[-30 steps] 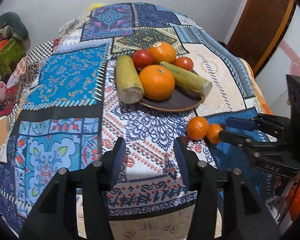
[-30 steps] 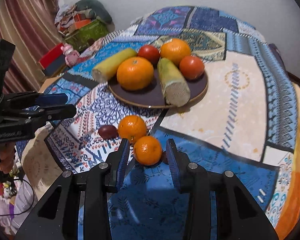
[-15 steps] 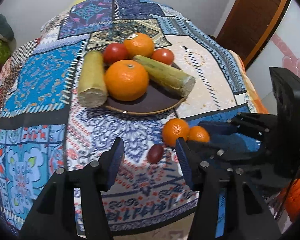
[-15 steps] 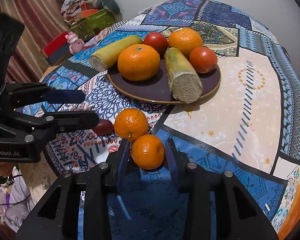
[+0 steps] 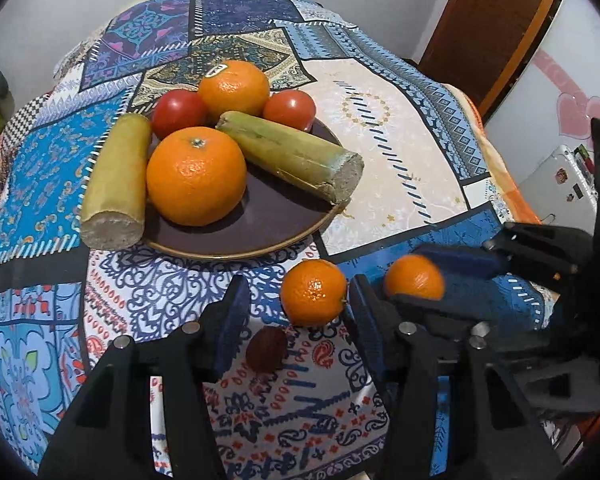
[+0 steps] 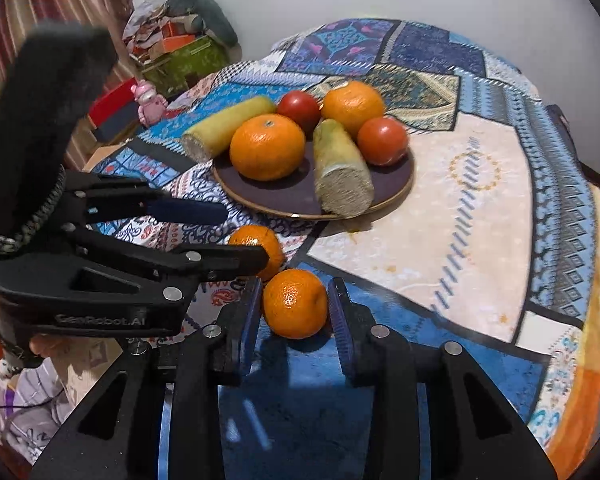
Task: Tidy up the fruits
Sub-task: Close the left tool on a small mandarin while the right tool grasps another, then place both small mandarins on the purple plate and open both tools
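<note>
Since a second ago the left tool (image 5: 296,312) has slid across the bench (image 6: 480,208) to a small tangerine (image 5: 313,293), its jaws open around it without touching. Closer now, the right tool (image 6: 294,312) grips another tangerine (image 6: 295,304). A dark date (image 5: 266,349) lies beneath the left tool. Beyond sits the fruit-laden plate (image 5: 276,224).

Crowded just in front of the plate (image 5: 236,250): two mandarins (image 5: 313,293), a small dark fruit (image 5: 266,349) and both tongs close together. Open surface (image 6: 460,216) to the right of the plate. Full plate, little room inside.
</note>
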`<action>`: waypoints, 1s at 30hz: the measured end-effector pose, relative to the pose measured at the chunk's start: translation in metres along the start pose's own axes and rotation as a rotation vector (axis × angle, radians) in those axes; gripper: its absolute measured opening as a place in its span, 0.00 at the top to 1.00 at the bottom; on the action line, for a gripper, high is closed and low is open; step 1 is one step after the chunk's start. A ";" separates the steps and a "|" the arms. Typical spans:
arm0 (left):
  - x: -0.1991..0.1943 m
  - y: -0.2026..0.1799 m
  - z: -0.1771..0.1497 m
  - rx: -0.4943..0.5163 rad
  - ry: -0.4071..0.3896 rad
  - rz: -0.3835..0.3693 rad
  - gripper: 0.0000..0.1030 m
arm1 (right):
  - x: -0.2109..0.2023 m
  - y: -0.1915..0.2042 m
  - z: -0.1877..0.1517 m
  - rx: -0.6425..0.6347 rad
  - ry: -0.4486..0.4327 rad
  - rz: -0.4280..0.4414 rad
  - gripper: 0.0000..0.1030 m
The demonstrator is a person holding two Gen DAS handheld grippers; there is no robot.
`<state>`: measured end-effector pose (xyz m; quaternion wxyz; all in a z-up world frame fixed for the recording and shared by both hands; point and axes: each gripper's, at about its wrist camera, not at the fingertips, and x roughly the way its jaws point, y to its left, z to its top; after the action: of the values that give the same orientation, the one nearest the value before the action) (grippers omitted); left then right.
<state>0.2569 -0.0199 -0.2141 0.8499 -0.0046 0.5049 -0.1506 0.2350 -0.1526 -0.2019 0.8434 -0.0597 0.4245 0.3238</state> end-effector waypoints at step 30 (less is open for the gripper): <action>-0.025 0.025 0.025 -0.079 -0.079 0.004 0.65 | -0.013 -0.027 0.034 0.077 -0.100 -0.057 0.70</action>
<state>0.2739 0.0072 -0.1846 0.8687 -0.0431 0.4764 -0.1284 0.2686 -0.1674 -0.1755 0.8741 -0.0231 0.3921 0.2859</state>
